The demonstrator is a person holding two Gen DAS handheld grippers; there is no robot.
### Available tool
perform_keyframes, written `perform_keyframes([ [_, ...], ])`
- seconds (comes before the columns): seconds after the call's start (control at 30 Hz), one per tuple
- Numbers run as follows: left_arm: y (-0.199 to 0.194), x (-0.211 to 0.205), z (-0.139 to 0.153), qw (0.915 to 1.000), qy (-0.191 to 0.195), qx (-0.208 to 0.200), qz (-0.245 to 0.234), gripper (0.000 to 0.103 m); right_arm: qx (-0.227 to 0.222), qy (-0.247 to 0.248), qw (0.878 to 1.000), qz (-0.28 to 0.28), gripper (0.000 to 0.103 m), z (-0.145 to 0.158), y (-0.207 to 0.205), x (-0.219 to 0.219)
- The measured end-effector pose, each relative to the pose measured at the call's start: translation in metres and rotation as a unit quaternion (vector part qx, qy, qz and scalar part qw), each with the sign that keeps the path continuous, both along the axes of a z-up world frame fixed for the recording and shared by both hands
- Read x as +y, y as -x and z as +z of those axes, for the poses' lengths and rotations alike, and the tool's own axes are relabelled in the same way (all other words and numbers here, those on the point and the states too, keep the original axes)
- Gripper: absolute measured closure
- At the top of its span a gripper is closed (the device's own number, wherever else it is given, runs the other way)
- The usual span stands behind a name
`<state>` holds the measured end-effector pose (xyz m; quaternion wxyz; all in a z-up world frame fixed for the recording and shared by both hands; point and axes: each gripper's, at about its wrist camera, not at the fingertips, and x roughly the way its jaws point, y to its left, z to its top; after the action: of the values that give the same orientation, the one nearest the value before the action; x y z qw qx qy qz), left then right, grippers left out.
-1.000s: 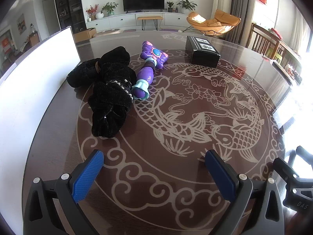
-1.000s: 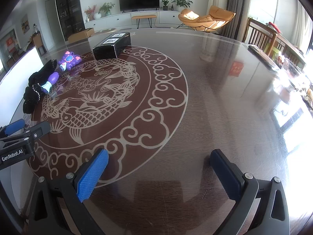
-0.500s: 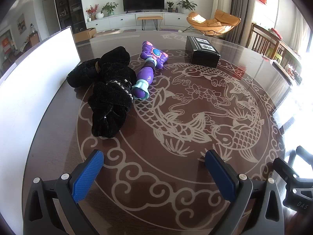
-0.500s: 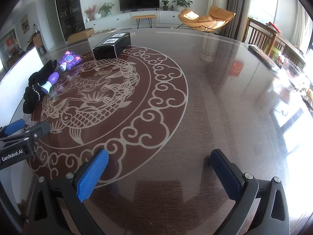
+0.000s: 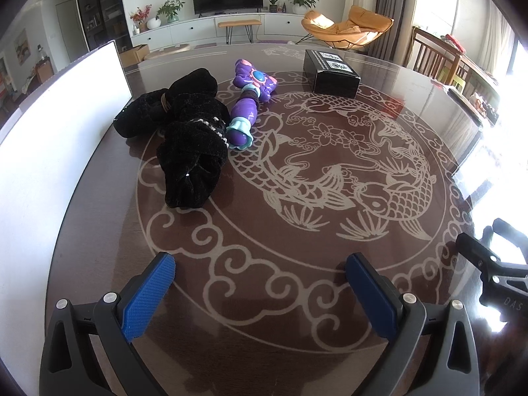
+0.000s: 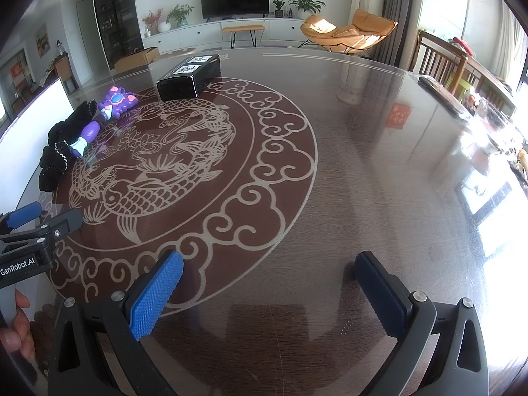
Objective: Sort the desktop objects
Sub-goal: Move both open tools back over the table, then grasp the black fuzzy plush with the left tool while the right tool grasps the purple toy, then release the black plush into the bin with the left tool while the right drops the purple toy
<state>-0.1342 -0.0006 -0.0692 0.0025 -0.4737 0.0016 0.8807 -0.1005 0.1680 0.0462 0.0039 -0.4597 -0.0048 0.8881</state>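
Observation:
A black velvet bundle (image 5: 188, 138) lies on the round table at the left, with a purple toy wand (image 5: 247, 105) touching its right side. A black box (image 5: 331, 74) stands further back. My left gripper (image 5: 260, 274) is open and empty, low over the near table, well short of the bundle. My right gripper (image 6: 269, 270) is open and empty over the bare right half of the table. In the right wrist view the bundle (image 6: 59, 151), the wand (image 6: 105, 115) and the box (image 6: 189, 76) sit far left.
A white board (image 5: 56, 125) stands along the table's left edge. The dark table (image 6: 379, 171) has a fish pattern under glass. Wooden chairs (image 6: 442, 62) and clutter line the right side. The left gripper's body (image 6: 29, 231) shows at left in the right wrist view.

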Motion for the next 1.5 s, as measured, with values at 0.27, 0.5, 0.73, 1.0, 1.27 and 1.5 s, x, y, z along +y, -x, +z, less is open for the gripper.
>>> perform_keyframes([
  [0.27, 0.039, -0.064, 0.037, 0.9956, -0.056, 0.063, 0.041, 0.000, 0.000, 0.000, 1.000, 0.000, 0.000, 0.000, 0.000, 0.000],
  [0.5, 0.093, -0.073, 0.013, 0.9958, -0.086, -0.002, 0.032, 0.064, 0.000, 0.000, 1.000, 0.000, 0.000, 0.000, 0.000, 0.000],
  [0.73, 0.015, -0.085, 0.023, 0.9937, -0.105, 0.031, 0.025, 0.065, -0.001, 0.000, 1.000, -0.001, 0.000, 0.000, 0.000, 0.000],
  [1.0, -0.054, -0.094, 0.032, 0.9909, -0.123, 0.053, 0.012, 0.065, -0.004, 0.083, 0.984, 0.158, 0.010, 0.042, 0.088, -0.116],
  [1.27, -0.096, -0.113, 0.070, 0.9853, -0.144, 0.091, 0.010, 0.065, -0.064, 0.029, 0.982, 0.176, 0.036, 0.007, 0.182, -0.217],
  [1.5, -0.127, -0.149, 0.107, 0.9754, -0.186, 0.118, 0.013, 0.065, -0.060, 0.017, 0.978, 0.200, 0.081, 0.023, 0.148, -0.209],
])
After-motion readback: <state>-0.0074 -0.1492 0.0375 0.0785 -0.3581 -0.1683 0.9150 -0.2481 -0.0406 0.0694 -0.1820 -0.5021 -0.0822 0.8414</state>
